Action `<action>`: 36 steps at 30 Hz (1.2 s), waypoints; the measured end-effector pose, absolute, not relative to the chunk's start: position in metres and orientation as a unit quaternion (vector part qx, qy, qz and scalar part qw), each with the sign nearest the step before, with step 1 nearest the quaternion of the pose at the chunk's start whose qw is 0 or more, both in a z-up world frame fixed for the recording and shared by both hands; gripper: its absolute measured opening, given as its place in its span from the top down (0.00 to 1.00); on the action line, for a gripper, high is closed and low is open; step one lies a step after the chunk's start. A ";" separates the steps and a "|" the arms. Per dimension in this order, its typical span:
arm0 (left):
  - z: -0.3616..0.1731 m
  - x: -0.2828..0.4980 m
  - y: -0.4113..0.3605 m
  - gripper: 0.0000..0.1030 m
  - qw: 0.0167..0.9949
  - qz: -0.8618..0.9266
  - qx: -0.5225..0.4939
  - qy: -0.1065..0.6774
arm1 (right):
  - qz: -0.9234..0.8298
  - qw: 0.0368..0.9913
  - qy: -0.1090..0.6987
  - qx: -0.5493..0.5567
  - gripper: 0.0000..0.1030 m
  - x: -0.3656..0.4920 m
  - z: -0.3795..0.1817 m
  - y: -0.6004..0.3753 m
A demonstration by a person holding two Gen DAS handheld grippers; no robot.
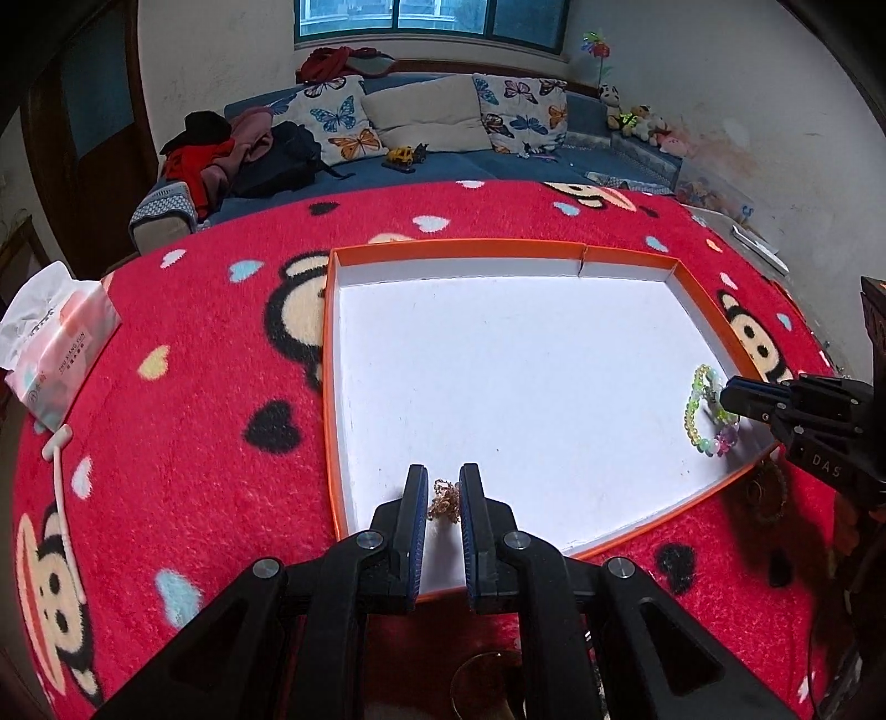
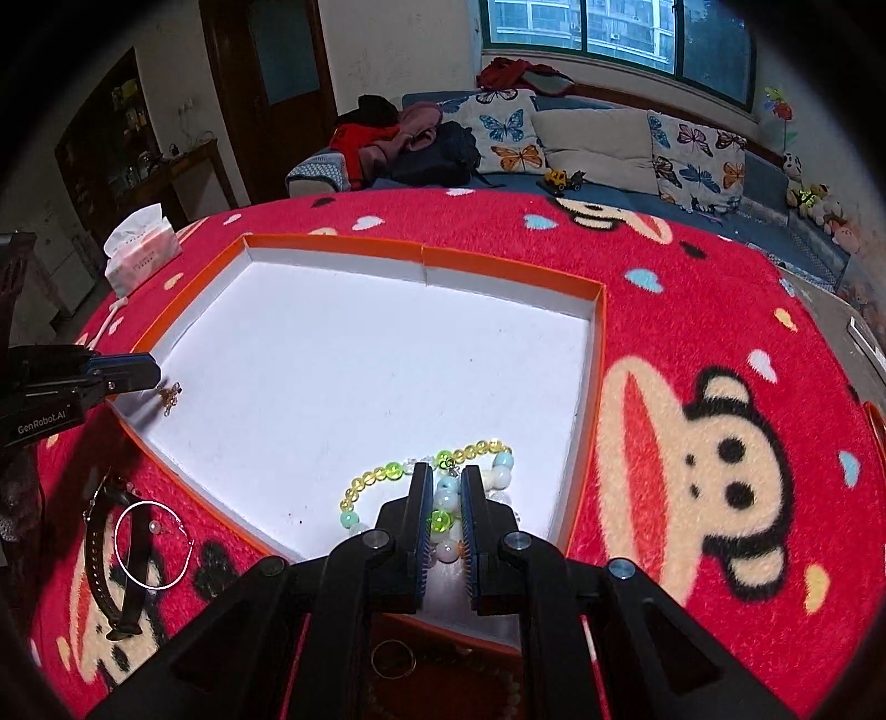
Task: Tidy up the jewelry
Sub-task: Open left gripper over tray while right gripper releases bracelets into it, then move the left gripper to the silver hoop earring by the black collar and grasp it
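Across the surface lies a red plush cloth printed with cartoon monkeys and hearts (image 1: pixel 221 443), carrying a shallow orange-rimmed cardboard tray with a white floor (image 1: pixel 498 248). Left hand-held gripper (image 1: pixel 444 487): fingers slightly parted, straddling a small tangled gold chain (image 1: pixel 444 501) on the tray's near edge; whether they pinch it cannot be told. Right hand-held gripper (image 2: pixel 447 493): fingers narrowly parted over a bracelet of yellow, green and pale glass beads (image 2: pixel 387 473) in the tray's near right corner; grasp cannot be told. On the cloth outside the tray lie a dark strap bracelet (image 2: pixel 105 554), a thin white wire hoop (image 2: pixel 155 545) and a thin gold ring (image 2: pixel 393 659). A pink tissue pack (image 1: pixel 61 343) sits at the cloth's left edge. Beyond stands a blue sofa (image 1: pixel 443 166) with butterfly-print cushions (image 1: pixel 343 119), heaped clothes, a yellow toy truck (image 1: pixel 401 157) and plush toys, under a window (image 1: pixel 432 19).
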State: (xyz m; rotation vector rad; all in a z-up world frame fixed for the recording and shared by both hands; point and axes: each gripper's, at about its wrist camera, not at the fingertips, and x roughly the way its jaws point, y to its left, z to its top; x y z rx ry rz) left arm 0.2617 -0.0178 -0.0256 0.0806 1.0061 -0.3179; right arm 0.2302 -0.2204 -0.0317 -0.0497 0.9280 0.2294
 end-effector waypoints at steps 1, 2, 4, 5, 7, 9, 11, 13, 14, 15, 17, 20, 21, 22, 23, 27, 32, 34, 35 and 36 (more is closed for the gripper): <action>-0.025 0.262 -0.018 0.87 0.863 -0.153 0.038 0.479 | 0.108 0.888 0.446 -0.026 0.87 0.229 -0.031 -0.220; -0.024 0.261 -0.018 0.87 0.863 -0.154 0.037 0.479 | 0.106 0.889 0.445 -0.028 0.84 0.230 -0.031 -0.220; -0.021 0.259 -0.017 0.87 0.863 -0.154 0.036 0.479 | 0.105 0.889 0.444 -0.031 0.75 0.228 -0.029 -0.220; -0.019 0.257 -0.017 0.87 0.863 -0.156 0.035 0.479 | 0.103 0.891 0.442 -0.032 0.68 0.227 -0.027 -0.220; -0.015 0.253 -0.016 0.86 0.864 -0.159 0.035 0.476 | 0.103 0.894 0.435 -0.036 0.60 0.222 -0.021 -0.220; -0.011 0.247 -0.016 0.81 0.864 -0.160 0.036 0.476 | 0.105 0.896 0.429 -0.038 0.57 0.218 -0.016 -0.219; -0.007 0.239 -0.015 0.56 0.864 -0.161 0.036 0.476 | 0.108 0.898 0.424 -0.039 0.54 0.214 -0.012 -0.217; -0.003 0.229 -0.014 0.41 0.868 -0.159 0.038 0.468 | 0.111 0.901 0.418 -0.042 0.51 0.206 -0.008 -0.216; 0.001 0.223 -0.014 0.41 0.871 -0.160 0.039 0.464 | 0.113 0.901 0.416 -0.042 0.50 0.203 -0.006 -0.215; 0.003 0.218 -0.014 0.41 0.871 -0.162 0.039 0.463 | 0.114 0.902 0.414 -0.042 0.49 0.200 -0.004 -0.215; 0.005 0.208 -0.013 0.41 0.870 -0.165 0.035 0.464 | 0.115 0.904 0.411 -0.040 0.48 0.193 -0.002 -0.214; 0.005 0.194 -0.011 0.41 0.868 -0.165 0.027 0.468 | 0.117 0.906 0.405 -0.038 0.46 0.182 0.001 -0.214; 0.004 0.189 -0.010 0.41 0.867 -0.164 0.023 0.470 | 0.117 0.907 0.403 -0.037 0.45 0.178 0.002 -0.214; 0.003 0.185 -0.009 0.41 0.866 -0.164 0.018 0.473 | 0.117 0.908 0.402 -0.035 0.45 0.175 0.002 -0.214; 0.002 0.182 -0.008 0.41 0.864 -0.163 0.012 0.477 | 0.117 0.908 0.401 -0.032 0.43 0.171 0.003 -0.215; -0.004 0.176 -0.002 0.41 0.852 -0.155 -0.022 0.500 | 0.115 0.908 0.401 -0.025 0.41 0.160 0.001 -0.217; -0.016 0.184 0.007 0.41 0.827 -0.138 -0.075 0.540 | 0.112 0.909 0.401 -0.011 0.41 0.150 -0.001 -0.219; -0.020 0.185 0.011 0.41 0.820 -0.130 -0.091 0.550 | 0.113 0.909 0.400 -0.003 0.41 0.147 -0.002 -0.220; -0.021 0.186 0.013 0.41 0.815 -0.125 -0.101 0.557 | 0.113 0.909 0.400 -0.001 0.41 0.145 -0.002 -0.220; -0.023 0.187 0.014 0.41 0.813 -0.122 -0.107 0.560 | 0.115 0.909 0.400 0.001 0.41 0.144 -0.002 -0.220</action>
